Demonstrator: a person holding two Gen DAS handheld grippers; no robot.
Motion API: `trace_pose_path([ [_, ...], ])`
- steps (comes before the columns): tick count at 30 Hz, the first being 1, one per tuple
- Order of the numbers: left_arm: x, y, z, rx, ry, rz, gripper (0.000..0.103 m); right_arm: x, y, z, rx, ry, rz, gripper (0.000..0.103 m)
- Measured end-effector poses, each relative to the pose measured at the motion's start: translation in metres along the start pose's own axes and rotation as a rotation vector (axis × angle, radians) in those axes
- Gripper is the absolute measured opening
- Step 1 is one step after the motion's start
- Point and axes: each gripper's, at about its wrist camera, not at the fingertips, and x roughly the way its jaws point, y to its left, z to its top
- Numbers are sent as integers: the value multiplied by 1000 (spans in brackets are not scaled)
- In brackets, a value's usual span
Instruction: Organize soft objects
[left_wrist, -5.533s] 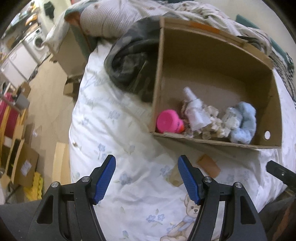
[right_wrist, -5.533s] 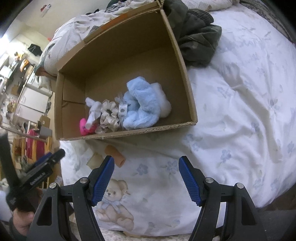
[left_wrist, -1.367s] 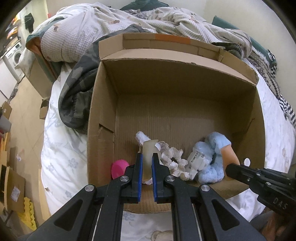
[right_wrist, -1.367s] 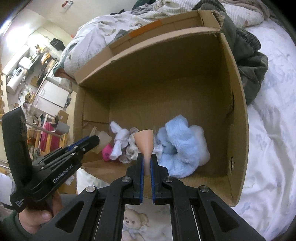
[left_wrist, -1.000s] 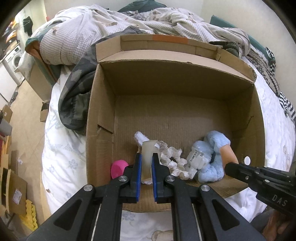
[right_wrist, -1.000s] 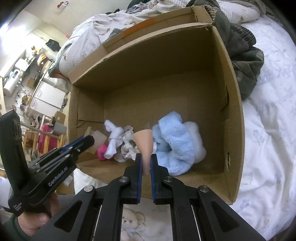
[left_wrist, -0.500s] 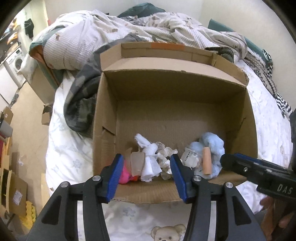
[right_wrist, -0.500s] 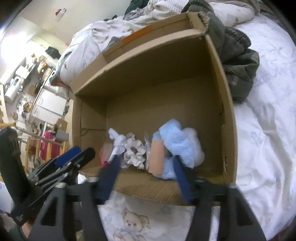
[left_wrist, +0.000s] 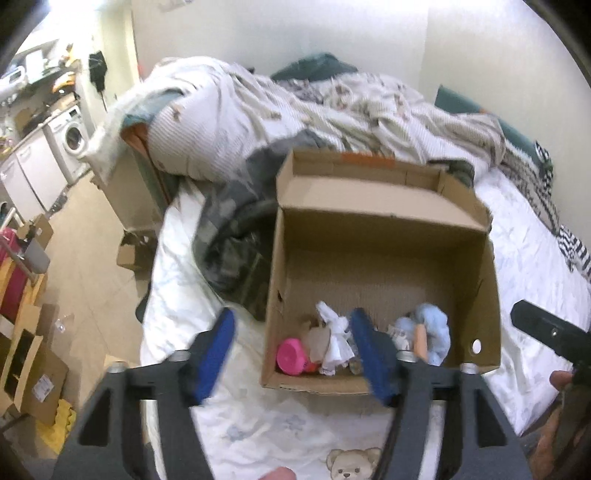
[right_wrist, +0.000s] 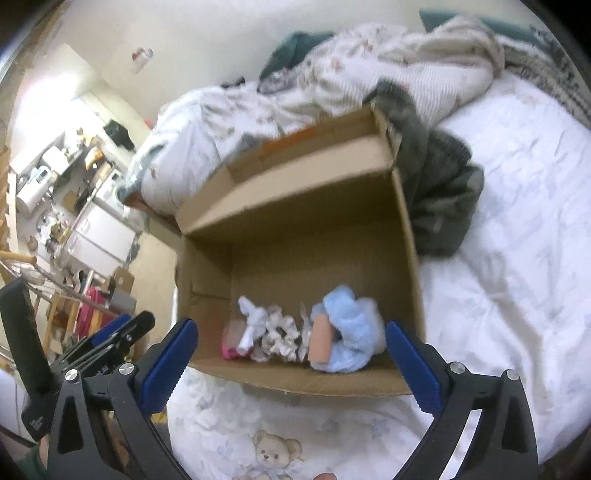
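An open cardboard box (left_wrist: 384, 229) (right_wrist: 306, 192) stands on the bed. Inside at its near wall lie a pink round object (left_wrist: 290, 356) (right_wrist: 231, 345), a beige sponge (left_wrist: 318, 339), a white cloth (left_wrist: 334, 339) (right_wrist: 253, 325), a patterned scrunchie (right_wrist: 279, 338), a peach sponge (left_wrist: 421, 339) (right_wrist: 320, 343) and a light blue plush (left_wrist: 436, 325) (right_wrist: 351, 336). My left gripper (left_wrist: 293, 363) is open and empty, in front of the box. My right gripper (right_wrist: 288, 367) is open and empty, also in front of the box.
A dark camouflage garment (left_wrist: 236, 243) (right_wrist: 439, 184) lies behind the box. Rumpled bedding (left_wrist: 295, 107) is piled at the back. The white sheet (right_wrist: 517, 221) has a teddy bear print (right_wrist: 275, 452). Cardboard boxes (left_wrist: 29, 354) and a washing machine (left_wrist: 72, 138) stand on the floor at left.
Both grippers opened and let the beige and peach sponges drop into the box. Both have since pulled back and up away from the box.
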Motion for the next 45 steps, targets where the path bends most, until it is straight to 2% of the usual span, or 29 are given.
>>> trace_pose_path([
  [4,-28,4,-10,-19,-61,-35,83,-29,10,-5,-58,-100,-31,103],
  [6,-39,5,-16,-16,-79,-59,94,-39,15,-11,-89,-132,-56,103],
  [7,-44,4,-20,-11,-92,-61,96,-43,17,-14,-100,-141,-64,103],
  [11,-56,2,-34,4,-126,-5,102,-56,26,-29,-150,-161,-90,103],
  [17,-50,3,-50,4,-103,6,102,-62,33,-49,-192,-190,-107,103],
  [25,-31,-2,-58,27,-63,10,102,-39,32,-55,-252,-172,-201,103],
  [45,-35,0,-59,7,-70,-11,102,-39,29,-54,-239,-176,-222,103],
])
